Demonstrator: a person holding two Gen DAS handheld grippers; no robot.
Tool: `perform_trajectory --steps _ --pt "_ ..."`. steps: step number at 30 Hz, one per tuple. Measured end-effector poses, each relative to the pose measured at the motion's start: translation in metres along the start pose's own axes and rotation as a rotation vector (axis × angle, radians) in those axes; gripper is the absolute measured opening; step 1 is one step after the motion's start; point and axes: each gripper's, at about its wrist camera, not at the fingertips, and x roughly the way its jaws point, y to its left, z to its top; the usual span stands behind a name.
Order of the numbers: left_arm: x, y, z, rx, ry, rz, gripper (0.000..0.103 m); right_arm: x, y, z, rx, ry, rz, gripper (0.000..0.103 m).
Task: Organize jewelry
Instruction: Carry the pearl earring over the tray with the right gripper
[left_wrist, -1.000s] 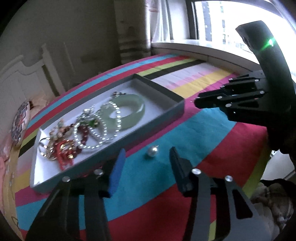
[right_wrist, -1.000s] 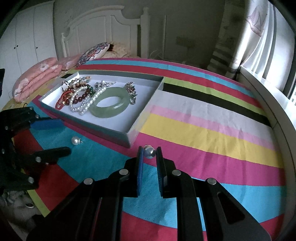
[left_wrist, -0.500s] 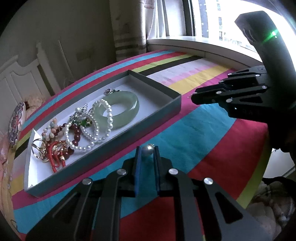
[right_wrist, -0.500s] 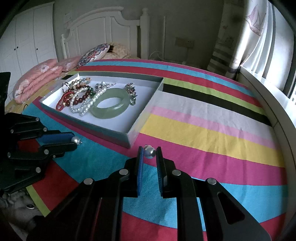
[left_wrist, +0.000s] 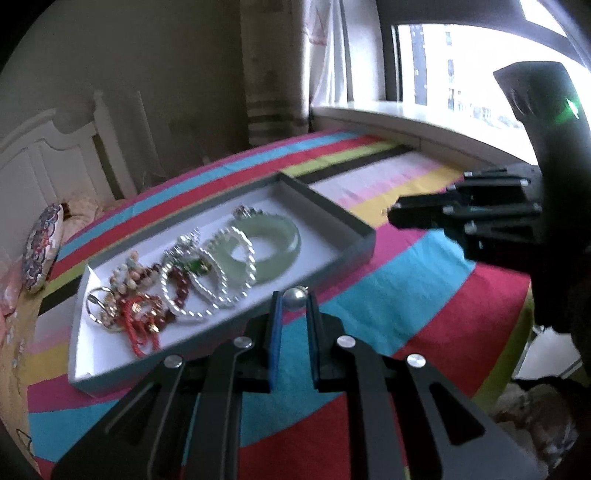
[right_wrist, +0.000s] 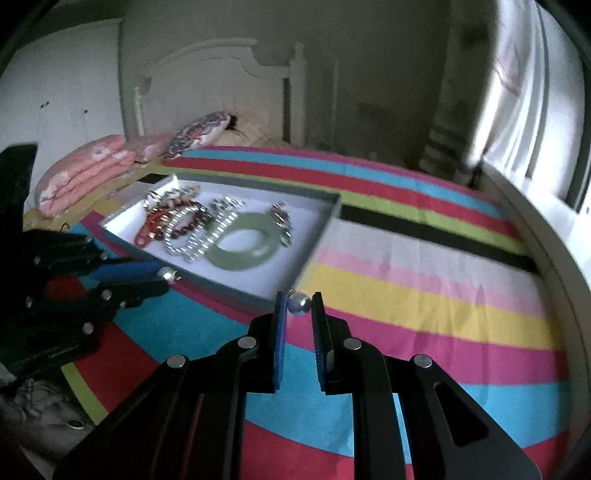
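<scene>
My left gripper (left_wrist: 294, 295) is shut on a small pearl earring (left_wrist: 294, 299), held just above the near wall of the grey jewelry tray (left_wrist: 364, 236). My right gripper (right_wrist: 299, 297) is shut on a second pearl earring (right_wrist: 300, 305), off the tray's (right_wrist: 236, 290) near right corner. Inside the tray lie a green jade bangle (left_wrist: 280, 236) (right_wrist: 255, 254), pearl bracelets (left_wrist: 221, 295) (right_wrist: 195, 236) and red bead strands (left_wrist: 144, 321). The left gripper (right_wrist: 162, 275) with its pearl shows at the left of the right wrist view. In the left wrist view the right gripper (left_wrist: 397, 214) reaches in from the right.
The tray rests on a striped bedspread (right_wrist: 406, 302) in bright colours. A white headboard (right_wrist: 221, 74) and pink folded bedding (right_wrist: 85, 170) lie beyond it. A window ledge (left_wrist: 424, 125) and curtain (right_wrist: 517, 92) run along the bed's far side.
My left gripper closed on the pearl earring that lay on the bedspread and has lifted it toward the tray's near wall. The right gripper kept its pearl and barely shifted.
</scene>
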Motion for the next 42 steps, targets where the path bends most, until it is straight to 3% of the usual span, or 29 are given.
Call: perform_trajectory --steps 11,23,36,42 --pt "-0.012 0.019 0.013 -0.041 -0.039 0.041 0.012 -0.001 0.02 0.012 -0.039 -0.029 0.005 0.015" --pt "0.003 0.04 0.035 -0.094 -0.044 0.069 0.012 0.027 0.039 0.025 -0.062 -0.018 0.013 0.015" --pt "0.033 0.066 0.072 -0.197 0.014 -0.044 0.012 0.067 0.036 0.043 -0.011 0.047 0.065 0.015" --pt "0.052 0.064 0.082 -0.198 0.052 -0.056 0.012 0.075 0.037 0.05 -0.016 0.055 0.052 0.015"
